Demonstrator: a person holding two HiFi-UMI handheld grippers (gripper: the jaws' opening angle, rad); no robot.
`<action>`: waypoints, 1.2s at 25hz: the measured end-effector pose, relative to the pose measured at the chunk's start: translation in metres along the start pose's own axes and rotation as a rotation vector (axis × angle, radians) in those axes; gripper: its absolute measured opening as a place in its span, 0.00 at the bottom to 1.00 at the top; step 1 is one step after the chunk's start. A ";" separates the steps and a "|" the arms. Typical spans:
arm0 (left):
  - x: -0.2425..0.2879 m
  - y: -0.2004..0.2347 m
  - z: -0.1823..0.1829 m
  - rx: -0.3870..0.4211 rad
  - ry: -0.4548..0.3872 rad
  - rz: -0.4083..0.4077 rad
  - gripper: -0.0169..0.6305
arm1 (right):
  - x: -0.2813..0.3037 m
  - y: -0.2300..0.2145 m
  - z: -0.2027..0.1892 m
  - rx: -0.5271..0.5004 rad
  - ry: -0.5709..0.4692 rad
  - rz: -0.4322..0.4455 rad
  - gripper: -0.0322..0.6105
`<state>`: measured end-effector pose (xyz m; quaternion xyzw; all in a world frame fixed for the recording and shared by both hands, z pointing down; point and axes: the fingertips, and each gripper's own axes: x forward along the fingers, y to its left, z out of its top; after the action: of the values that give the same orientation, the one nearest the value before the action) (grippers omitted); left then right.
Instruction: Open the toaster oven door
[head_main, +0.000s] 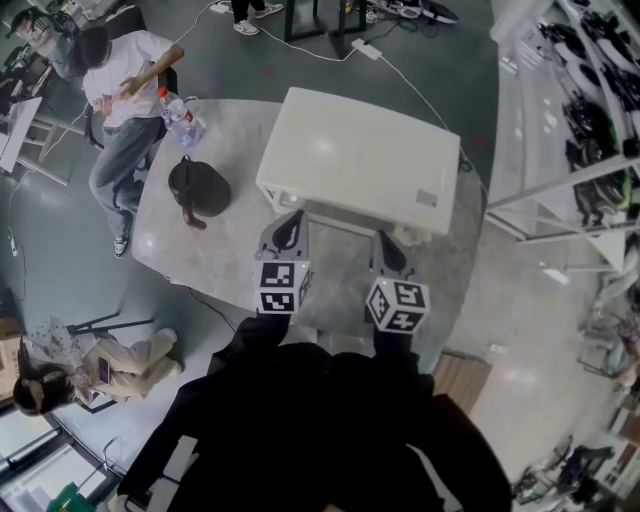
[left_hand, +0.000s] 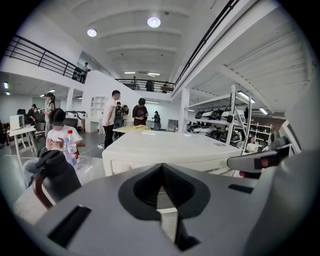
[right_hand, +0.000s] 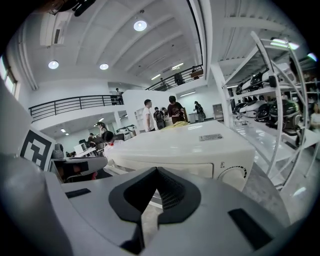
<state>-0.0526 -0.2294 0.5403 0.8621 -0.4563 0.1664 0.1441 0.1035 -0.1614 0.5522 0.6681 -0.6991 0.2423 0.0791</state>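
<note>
A cream toaster oven (head_main: 355, 160) stands on a round grey table (head_main: 210, 255), its front facing me. Both grippers hover side by side just in front of that face, not touching it. My left gripper (head_main: 290, 232) points at the left part of the front; its jaws are shut with nothing between them (left_hand: 161, 172). My right gripper (head_main: 387, 253) points at the right part, also shut and empty (right_hand: 156, 176). The right gripper view shows the oven (right_hand: 190, 145) with a round dial (right_hand: 231, 175) at its right end. The left gripper view shows the oven's pale front (left_hand: 170, 152). The door looks closed.
A black cap (head_main: 198, 187) and a water bottle (head_main: 178, 115) lie on the table's left part. One person (head_main: 120, 90) sits at its far left edge, another (head_main: 100, 365) on the floor lower left. Metal shelves (head_main: 590, 120) stand to the right. A cable (head_main: 400, 75) runs behind the oven.
</note>
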 end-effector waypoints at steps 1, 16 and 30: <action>0.003 0.003 -0.003 0.000 0.004 0.003 0.03 | 0.002 -0.001 -0.002 0.001 0.005 0.000 0.05; 0.009 0.007 -0.011 0.008 0.028 -0.013 0.03 | 0.003 0.000 -0.003 -0.057 0.018 0.009 0.05; -0.002 0.004 -0.020 -0.024 0.058 -0.002 0.03 | -0.005 0.004 -0.014 -0.061 0.040 0.046 0.05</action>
<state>-0.0600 -0.2224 0.5583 0.8556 -0.4530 0.1857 0.1679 0.0977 -0.1507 0.5608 0.6441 -0.7197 0.2357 0.1077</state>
